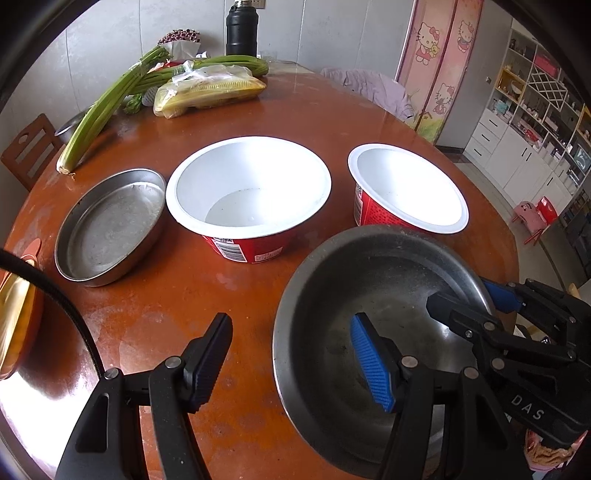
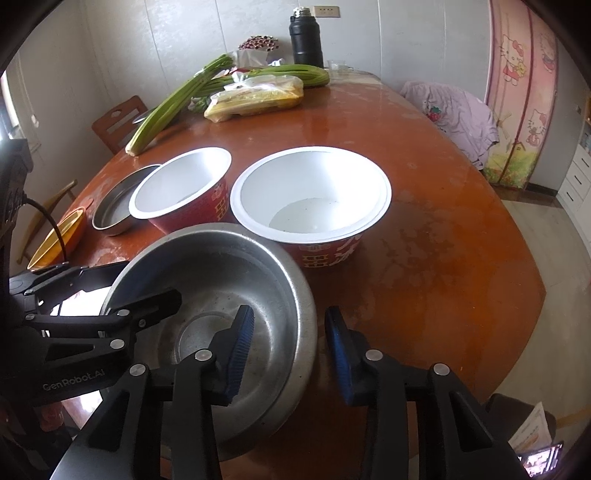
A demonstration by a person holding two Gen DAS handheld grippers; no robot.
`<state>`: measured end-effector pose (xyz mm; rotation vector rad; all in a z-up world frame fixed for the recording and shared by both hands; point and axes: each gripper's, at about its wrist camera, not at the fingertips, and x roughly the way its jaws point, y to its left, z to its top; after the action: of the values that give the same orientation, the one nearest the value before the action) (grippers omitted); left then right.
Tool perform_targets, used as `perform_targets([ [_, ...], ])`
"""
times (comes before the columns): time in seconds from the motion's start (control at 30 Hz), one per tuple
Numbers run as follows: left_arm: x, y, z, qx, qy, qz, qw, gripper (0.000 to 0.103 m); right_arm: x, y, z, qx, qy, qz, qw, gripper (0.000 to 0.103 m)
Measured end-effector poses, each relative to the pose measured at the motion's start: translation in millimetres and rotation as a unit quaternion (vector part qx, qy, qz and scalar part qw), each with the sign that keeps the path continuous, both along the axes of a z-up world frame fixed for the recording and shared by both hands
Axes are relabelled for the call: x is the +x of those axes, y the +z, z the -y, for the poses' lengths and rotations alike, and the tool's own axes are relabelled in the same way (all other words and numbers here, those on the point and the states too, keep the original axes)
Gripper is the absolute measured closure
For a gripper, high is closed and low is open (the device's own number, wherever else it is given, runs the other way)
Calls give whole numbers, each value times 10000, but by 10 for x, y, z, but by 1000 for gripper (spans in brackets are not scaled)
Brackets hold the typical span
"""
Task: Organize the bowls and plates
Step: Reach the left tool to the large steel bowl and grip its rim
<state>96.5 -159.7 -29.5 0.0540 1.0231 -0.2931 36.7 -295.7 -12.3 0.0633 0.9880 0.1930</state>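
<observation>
A steel bowl sits at the near edge of the brown table. My right gripper is shut on its right rim, one pad inside and one outside; the left wrist view also shows this gripper. My left gripper straddles the bowl's left rim. It is open, with a gap between the outer pad and the rim. Beyond the bowl stand two red-and-white paper bowls, both empty. A flat steel pan lies to their left.
An orange-and-yellow dish lies at the table's left edge. Celery stalks, bagged corn and a black flask fill the far end. A wooden chair stands on the left, and a chair draped in pink cloth on the right.
</observation>
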Motion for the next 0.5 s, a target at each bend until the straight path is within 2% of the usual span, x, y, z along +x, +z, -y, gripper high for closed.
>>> perform_targets([
  [0.2,-4,-7,29,-33,-36,-2,10000,38,-29,14,-29,58,49,45,10000,66],
  [0.33,-20,-14,55,-185,-140,-77,9997,49,-38,32,-66,49,80,58,9999,66],
  [0.5,-30,5,46,-138,-110,-39,9998,51,-79,80,-165,41,219,93,9997,66],
])
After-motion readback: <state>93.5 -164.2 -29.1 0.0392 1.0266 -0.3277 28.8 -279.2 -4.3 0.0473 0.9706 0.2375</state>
